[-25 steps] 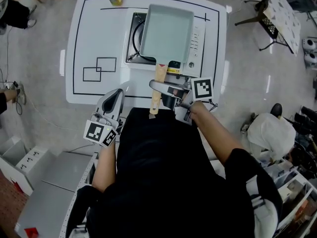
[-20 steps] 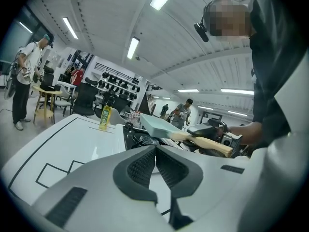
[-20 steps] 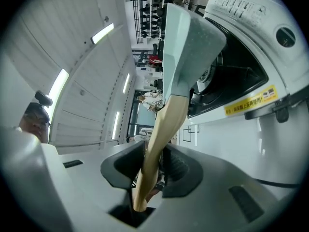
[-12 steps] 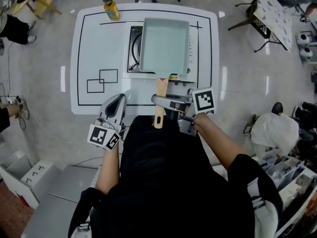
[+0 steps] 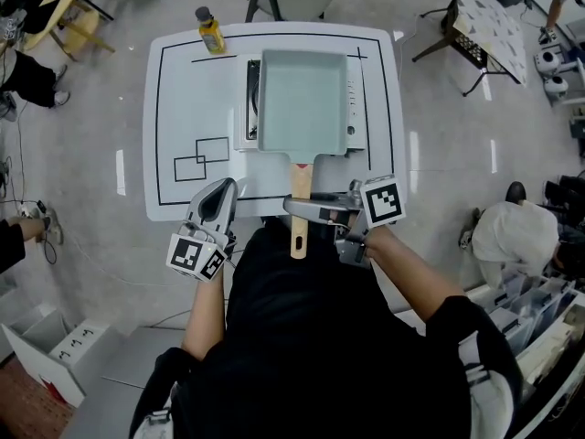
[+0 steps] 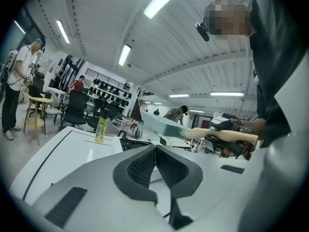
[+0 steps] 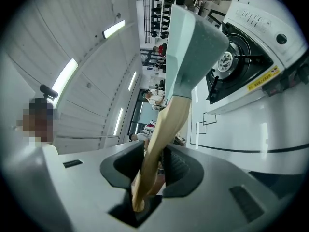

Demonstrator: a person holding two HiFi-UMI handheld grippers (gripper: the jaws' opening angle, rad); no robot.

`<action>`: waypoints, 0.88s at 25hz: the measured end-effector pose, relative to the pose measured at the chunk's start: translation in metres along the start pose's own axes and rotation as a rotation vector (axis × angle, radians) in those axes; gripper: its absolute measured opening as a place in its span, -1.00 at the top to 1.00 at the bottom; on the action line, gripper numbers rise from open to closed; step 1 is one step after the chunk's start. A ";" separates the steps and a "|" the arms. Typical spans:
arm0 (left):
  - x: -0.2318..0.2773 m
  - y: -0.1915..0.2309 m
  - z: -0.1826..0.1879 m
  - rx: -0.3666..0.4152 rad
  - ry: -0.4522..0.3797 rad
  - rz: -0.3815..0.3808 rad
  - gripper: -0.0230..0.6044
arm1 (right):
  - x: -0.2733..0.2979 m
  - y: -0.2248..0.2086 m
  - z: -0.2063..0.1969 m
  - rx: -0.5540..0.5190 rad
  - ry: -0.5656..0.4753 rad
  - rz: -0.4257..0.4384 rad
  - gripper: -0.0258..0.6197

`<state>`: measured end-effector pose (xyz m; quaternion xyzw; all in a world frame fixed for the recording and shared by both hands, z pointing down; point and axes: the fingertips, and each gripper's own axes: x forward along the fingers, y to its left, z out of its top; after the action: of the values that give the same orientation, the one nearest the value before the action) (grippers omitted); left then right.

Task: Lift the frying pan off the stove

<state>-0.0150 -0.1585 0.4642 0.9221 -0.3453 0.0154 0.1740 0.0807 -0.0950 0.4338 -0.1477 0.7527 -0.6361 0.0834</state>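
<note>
One frying pan [image 5: 303, 99], rectangular and pale green, sits over the stove [image 5: 251, 90] near the far middle of the white counter [image 5: 183, 90]. In the right gripper view the frying pan [image 7: 193, 47] hangs apart from the burner [image 7: 227, 59], so it reads as already lifted clear, though only a little above it.

Its long axis runs from the pan body straight back toward the person. The wooden handle [image 5: 299, 213] continues that line past the near edge of the counter.

The right tool [image 5: 306, 207] reaches in from the right and crosses this axis roughly at right angles. Its pads are clamped on the handle [image 7: 161, 134] partway along, and the free end lies deep in the throat of the right tool [image 7: 154, 166]. The pan's weight therefore lies well beyond the grip, on the far side, and any further raising probably has to resist the far end dipping.

The left tool [image 5: 215, 199] hovers to the left of the handle, well apart from it. It is empty, and the left gripper view shows the left tool [image 6: 155, 151] with its jaws closed together. A yellow bottle [image 5: 211, 30] stands at the far left corner of the counter.
</note>
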 end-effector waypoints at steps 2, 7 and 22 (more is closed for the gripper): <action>-0.006 0.001 0.000 0.014 -0.005 -0.016 0.87 | 0.003 0.008 -0.007 -0.004 -0.009 0.011 0.55; -0.024 -0.003 -0.002 0.019 -0.009 -0.015 0.87 | 0.004 0.030 -0.030 0.033 -0.026 0.033 0.55; -0.068 -0.084 -0.023 0.054 -0.028 0.059 0.87 | -0.048 0.028 -0.106 -0.032 0.063 0.061 0.54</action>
<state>-0.0101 -0.0491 0.4493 0.9161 -0.3741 0.0168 0.1434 0.0891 0.0237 0.4222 -0.1059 0.7691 -0.6256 0.0765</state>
